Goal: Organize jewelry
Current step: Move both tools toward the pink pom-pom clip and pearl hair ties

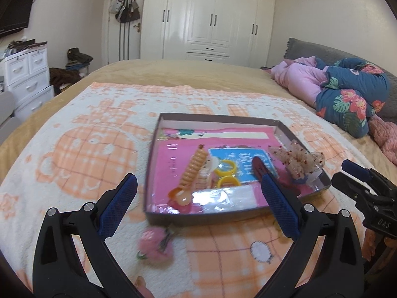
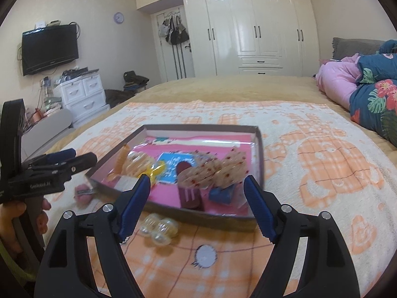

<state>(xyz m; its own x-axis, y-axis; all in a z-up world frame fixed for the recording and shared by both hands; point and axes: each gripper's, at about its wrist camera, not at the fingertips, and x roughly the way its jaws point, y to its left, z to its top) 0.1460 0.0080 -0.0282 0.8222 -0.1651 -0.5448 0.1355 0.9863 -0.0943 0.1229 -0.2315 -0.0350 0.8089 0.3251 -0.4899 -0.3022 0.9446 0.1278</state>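
left gripper (image 1: 198, 188) jaws wide | pink hair tie (image 1: 155, 247) between them, below

Both wrist views low over bed, facing wardrobe, sharing tray (image 1: 171, 217) (image 2: 173, 211).

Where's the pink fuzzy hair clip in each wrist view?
Left wrist: pink fuzzy hair clip lies bottom centre, on the towel just outside the box's near-left corner.
Right wrist: left of centre, below the left gripper.
Shared landmark: the shallow box.
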